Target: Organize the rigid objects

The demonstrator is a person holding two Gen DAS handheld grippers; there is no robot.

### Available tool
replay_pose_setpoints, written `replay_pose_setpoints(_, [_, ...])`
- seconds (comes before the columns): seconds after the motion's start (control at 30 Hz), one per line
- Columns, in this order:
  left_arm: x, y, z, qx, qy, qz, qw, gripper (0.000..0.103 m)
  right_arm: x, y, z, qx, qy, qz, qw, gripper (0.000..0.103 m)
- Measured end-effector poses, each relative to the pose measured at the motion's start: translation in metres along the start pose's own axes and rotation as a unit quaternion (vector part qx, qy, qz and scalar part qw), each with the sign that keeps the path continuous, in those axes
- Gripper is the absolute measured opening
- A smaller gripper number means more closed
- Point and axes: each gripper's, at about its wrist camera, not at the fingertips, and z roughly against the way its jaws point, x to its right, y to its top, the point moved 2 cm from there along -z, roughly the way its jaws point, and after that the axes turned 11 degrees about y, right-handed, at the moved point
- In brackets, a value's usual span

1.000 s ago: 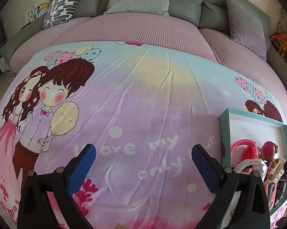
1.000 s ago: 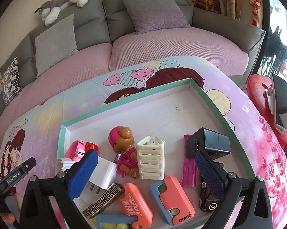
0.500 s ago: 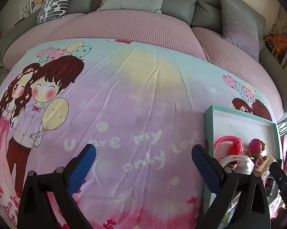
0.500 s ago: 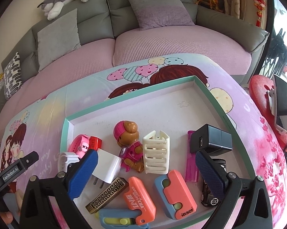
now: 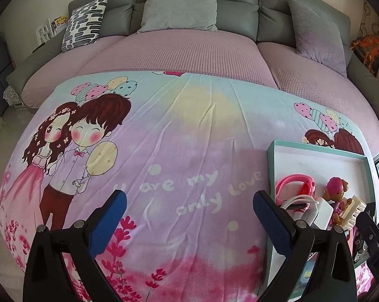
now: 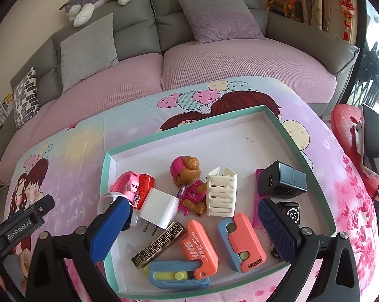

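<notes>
The right claw (image 6: pixel 193 229) hung with its blue pads spread wide and nothing between them, over the near half of a teal-rimmed tray (image 6: pixel 287 130) that sat on a cartoon-printed blanket (image 6: pixel 71 151). Between and just ahead of the pads lay the clutter — a white plug charger (image 6: pixel 159 210), a brown-and-pink toy figure (image 6: pixel 189 183), a cream slotted clip (image 6: pixel 221 192), a gold patterned bar (image 6: pixel 159 245), an orange carrot knife (image 6: pixel 199 248), a blue cutter (image 6: pixel 174 275) and a blue-and-orange block (image 6: pixel 241 242). A black adapter (image 6: pixel 281 182) lay just beyond the right-hand pad, and a pink watch (image 6: pixel 126 185) just beyond the left-hand one.

The left claw (image 5: pixel 189 222) was likewise spread and empty, held over bare blanket (image 5: pixel 189 138) — the tray (image 5: pixel 271 171) lay off to its right, touching neither pad, with the pink watch (image 5: pixel 294 185) and toy figure (image 5: pixel 336 191) visible inside.
</notes>
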Motion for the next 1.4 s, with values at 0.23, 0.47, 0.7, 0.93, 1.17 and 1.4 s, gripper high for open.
replay_pose_setpoints(0.23, [-0.007, -0.019, 0.006, -0.009, -0.002, -0.01, 0.9999, 0.1, -0.009, -0.008, 0.004, -0.01, 0.004, 0.012, 1.0, 0.103])
replay_pose_setpoints(0.47, [-0.022, -0.038, 0.003, -0.029, 0.012, -0.015, 0.9994, 0.1, -0.016, -0.03, 0.003, -0.036, 0.015, 0.019, 0.999, 0.103])
replay_pose_setpoints(0.7, [-0.027, -0.059, 0.001, -0.04, 0.014, -0.036, 0.9984, 0.1, -0.019, -0.045, 0.008, -0.046, 0.01, 0.027, 0.999, 0.103])
replay_pose_setpoints(0.93, [-0.029, -0.074, 0.005, -0.04, 0.015, -0.054, 0.9977, 0.1, -0.019, -0.067, 0.01, -0.064, 0.001, 0.031, 0.997, 0.103])
replay_pose_setpoints(1.17, [-0.031, -0.083, 0.01, -0.036, 0.021, -0.068, 0.9968, 0.1, -0.019, -0.077, 0.014, -0.07, -0.001, 0.035, 0.997, 0.103])
replay_pose_setpoints(1.4, [-0.035, -0.086, 0.009, -0.041, 0.02, -0.063, 0.997, 0.1, -0.019, -0.08, 0.014, -0.072, -0.002, 0.036, 0.997, 0.103])
